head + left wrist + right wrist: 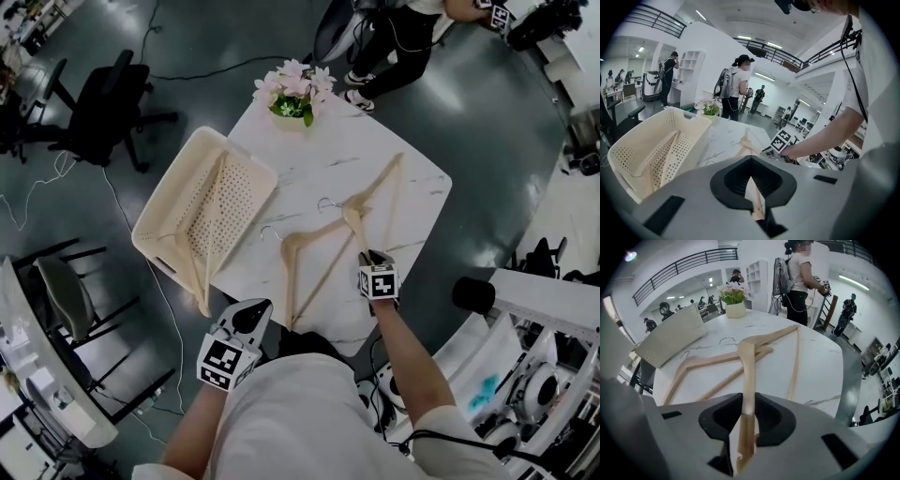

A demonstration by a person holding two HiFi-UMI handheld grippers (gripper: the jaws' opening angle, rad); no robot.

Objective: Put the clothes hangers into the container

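Two wooden hangers lie crossed on the white marble table (412,187). My right gripper (367,258) is shut on the lower arm end of the right hanger (375,187); in the right gripper view that arm (749,376) runs straight out from between the pads (746,420). The other hanger (319,232) reaches toward the table's front edge. There my left gripper (255,317) sits, with a tan wooden end (754,201) pinched in its jaws. The cream perforated basket (155,225) overhangs the table's left side and holds hangers (211,220); it also shows in the left gripper view (628,145).
A pot of pink flowers (293,94) stands at the table's far corner. A black office chair (103,112) is at the back left, another chair (66,291) at the left. A person (394,37) stands behind the table. White machinery (534,375) fills the right.
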